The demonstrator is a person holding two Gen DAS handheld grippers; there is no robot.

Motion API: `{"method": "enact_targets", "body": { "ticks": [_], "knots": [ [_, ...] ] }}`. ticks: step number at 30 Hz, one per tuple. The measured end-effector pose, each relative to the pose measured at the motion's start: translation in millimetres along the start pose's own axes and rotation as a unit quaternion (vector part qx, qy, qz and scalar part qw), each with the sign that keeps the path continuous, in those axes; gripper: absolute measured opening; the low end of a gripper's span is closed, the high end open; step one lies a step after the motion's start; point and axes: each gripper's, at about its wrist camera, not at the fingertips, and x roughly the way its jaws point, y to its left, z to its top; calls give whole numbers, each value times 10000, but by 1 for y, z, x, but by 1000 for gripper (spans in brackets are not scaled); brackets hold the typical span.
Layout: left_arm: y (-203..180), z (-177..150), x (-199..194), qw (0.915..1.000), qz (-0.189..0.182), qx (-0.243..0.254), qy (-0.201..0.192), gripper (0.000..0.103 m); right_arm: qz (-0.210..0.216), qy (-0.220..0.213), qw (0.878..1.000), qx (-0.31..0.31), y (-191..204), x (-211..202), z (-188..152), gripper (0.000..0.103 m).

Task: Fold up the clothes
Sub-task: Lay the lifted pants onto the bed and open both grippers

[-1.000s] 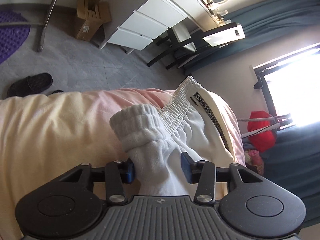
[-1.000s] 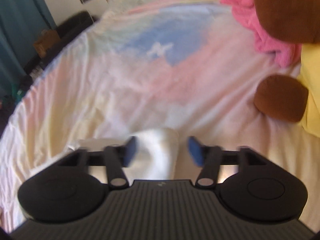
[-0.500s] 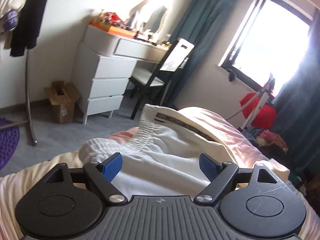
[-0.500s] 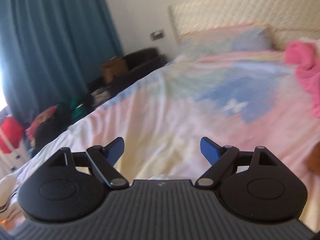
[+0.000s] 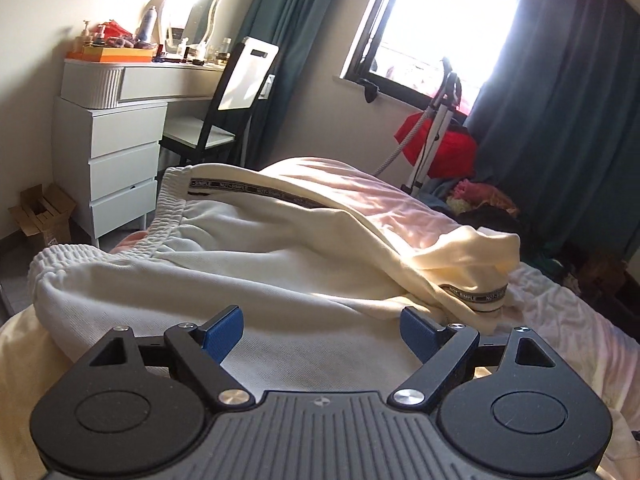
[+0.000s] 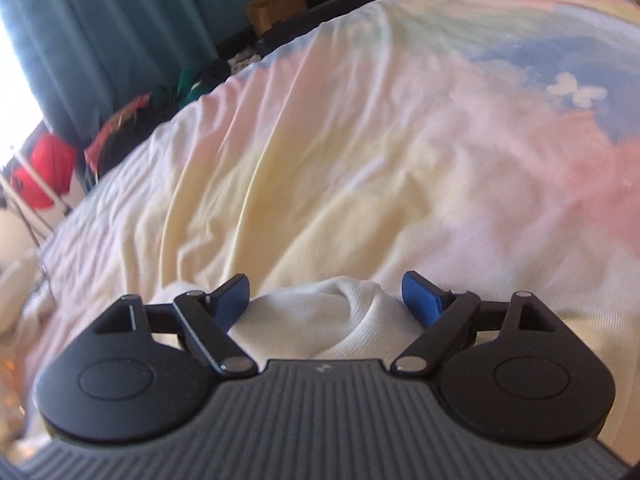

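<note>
Cream trousers lie spread across the foot of the bed, their elastic waistband toward the white drawer unit and a black side stripe with white lettering running along the upper leg. At the near left a gathered, ribbed cuff bunches up, and at the right another fold of the same cloth ends in a short length of the lettered stripe. The left gripper hangs just over the pale fabric with its blue pads spread wide apart, holding nothing (cloth shows between them, but neither pad presses it).

From the right wrist view, the right gripper is likewise released, its blue pads well apart. A rumpled hump of white ribbed cloth sits between the fingers, close to the gripper body; whether the pads touch it I cannot tell. Beyond it stretches the pastel duvet, yellow and pink near the gripper, blue with a small white butterfly farther up.

Behind the bed stand a dressing table cluttered with bottles, a black chair with a white back, teal curtains and a bright window. Something red sits below the sill beside a metal stand.
</note>
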Motion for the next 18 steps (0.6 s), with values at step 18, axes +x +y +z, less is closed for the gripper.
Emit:
{"method": "enact_targets", "body": {
  "ticks": [18],
  "knots": [
    [16, -1, -3, 9975, -445, -516, 209, 87, 2497, 612, 9651, 491, 34, -79, -17, 77]
  ]
}}
